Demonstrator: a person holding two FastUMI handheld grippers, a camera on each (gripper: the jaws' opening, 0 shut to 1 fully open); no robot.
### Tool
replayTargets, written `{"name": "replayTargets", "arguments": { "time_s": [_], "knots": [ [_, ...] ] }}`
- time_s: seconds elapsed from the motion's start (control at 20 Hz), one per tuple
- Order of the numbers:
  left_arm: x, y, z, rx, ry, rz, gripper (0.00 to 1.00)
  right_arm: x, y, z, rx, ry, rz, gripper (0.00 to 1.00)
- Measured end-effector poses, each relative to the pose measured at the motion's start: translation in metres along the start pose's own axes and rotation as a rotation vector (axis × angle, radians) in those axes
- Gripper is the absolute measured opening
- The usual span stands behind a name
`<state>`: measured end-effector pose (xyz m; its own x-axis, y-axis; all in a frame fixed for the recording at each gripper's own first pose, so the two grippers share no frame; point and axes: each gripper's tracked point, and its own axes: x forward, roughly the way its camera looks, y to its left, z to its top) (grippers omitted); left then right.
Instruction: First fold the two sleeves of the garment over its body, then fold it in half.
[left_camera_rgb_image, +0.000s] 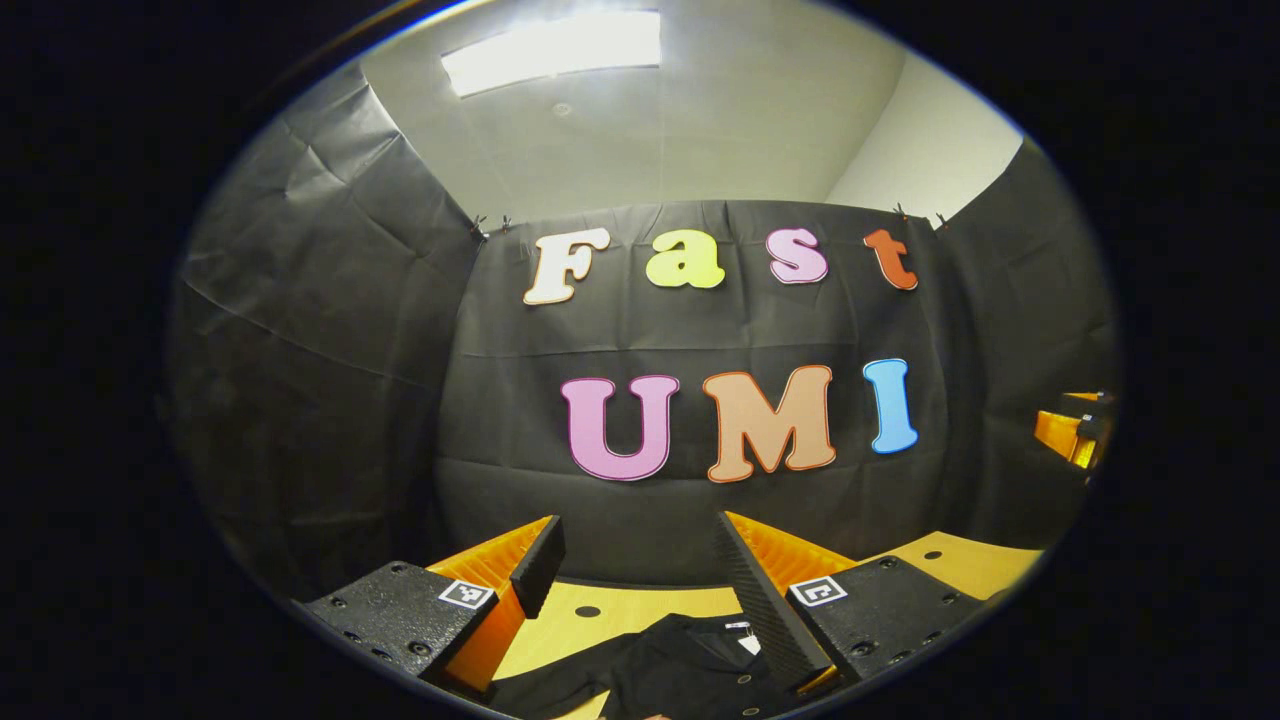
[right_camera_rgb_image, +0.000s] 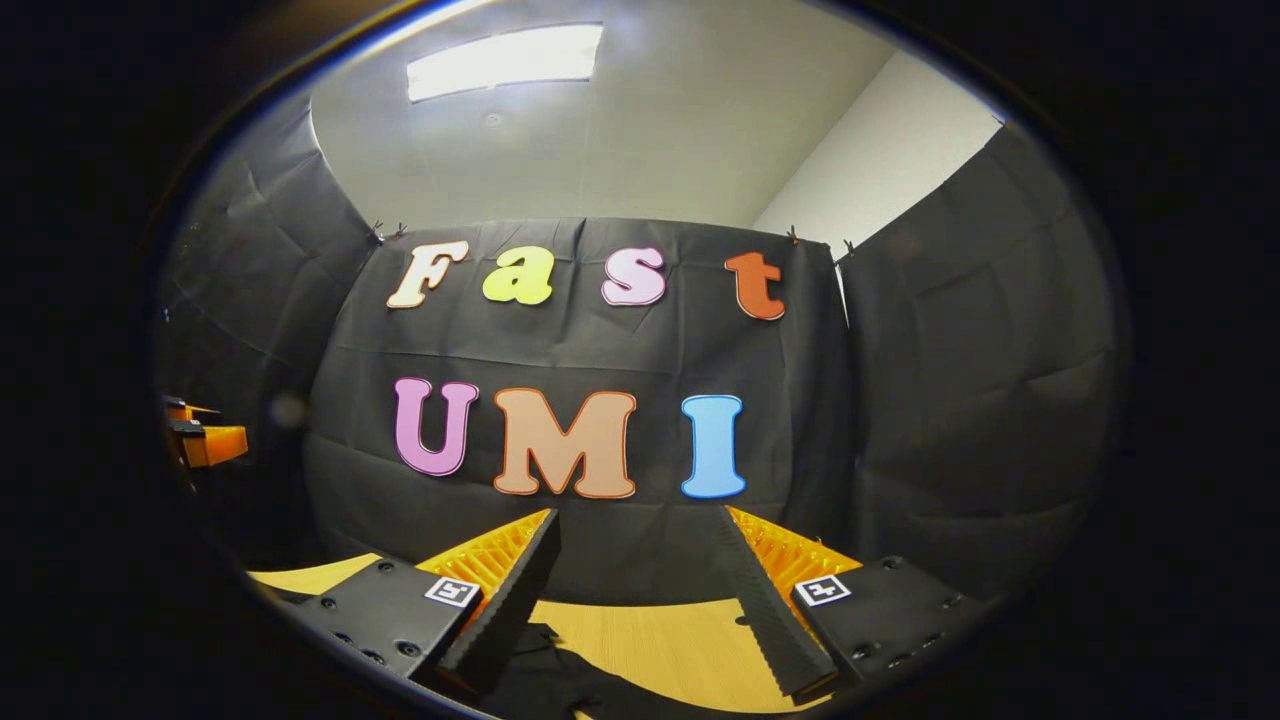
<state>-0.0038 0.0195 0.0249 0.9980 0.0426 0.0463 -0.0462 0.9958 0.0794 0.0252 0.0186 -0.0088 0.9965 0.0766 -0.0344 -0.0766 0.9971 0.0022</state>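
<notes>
A black garment (left_camera_rgb_image: 690, 665) with a collar, small buttons and a white neck tag lies on the wooden table (left_camera_rgb_image: 610, 615), low in the left gripper view. My left gripper (left_camera_rgb_image: 638, 528) hovers above it, open, with nothing between its fingers. In the right gripper view a dark part of the garment (right_camera_rgb_image: 560, 685) lies on the table (right_camera_rgb_image: 670, 640) below my right gripper (right_camera_rgb_image: 635, 520), which is also open and holds nothing. Both grippers point level at the back wall. Most of the garment is hidden below the views' lower edges.
Black cloth walls close the booth at the back and on both sides. The right gripper (left_camera_rgb_image: 1075, 430) shows far off at the right of the left gripper view. The left gripper (right_camera_rgb_image: 205, 440) shows at the left of the right gripper view. A small dark hole (left_camera_rgb_image: 588, 611) marks the tabletop.
</notes>
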Motion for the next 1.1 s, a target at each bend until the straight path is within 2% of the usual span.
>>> {"name": "replayTargets", "arguments": {
  "time_s": [0.1, 0.35, 0.6, 0.8, 0.9, 1.1],
  "knots": [
    [-0.002, 0.002, -0.002, -0.008, 0.01, 0.003, 0.92, -0.002, -0.003, -0.002, -0.001, 0.007, -0.008, 0.96],
    [-0.006, 0.011, -0.011, -0.047, 0.027, 0.03, 0.92, -0.006, -0.007, -0.002, -0.019, 0.007, -0.015, 0.98],
    [-0.009, 0.018, -0.015, -0.062, 0.023, 0.042, 0.92, -0.005, -0.024, -0.016, -0.004, 0.051, -0.062, 0.96],
    [-0.011, 0.021, -0.024, -0.081, 0.042, 0.053, 0.91, -0.004, -0.046, -0.029, 0.016, 0.096, -0.114, 0.98],
    [-0.011, 0.021, -0.026, -0.088, 0.049, 0.055, 0.91, -0.002, -0.056, -0.038, 0.016, 0.122, -0.133, 0.96],
    [-0.011, 0.016, -0.018, -0.083, 0.028, 0.046, 0.91, 0.001, -0.073, -0.077, 0.022, 0.248, -0.152, 1.0]
  ]
}}
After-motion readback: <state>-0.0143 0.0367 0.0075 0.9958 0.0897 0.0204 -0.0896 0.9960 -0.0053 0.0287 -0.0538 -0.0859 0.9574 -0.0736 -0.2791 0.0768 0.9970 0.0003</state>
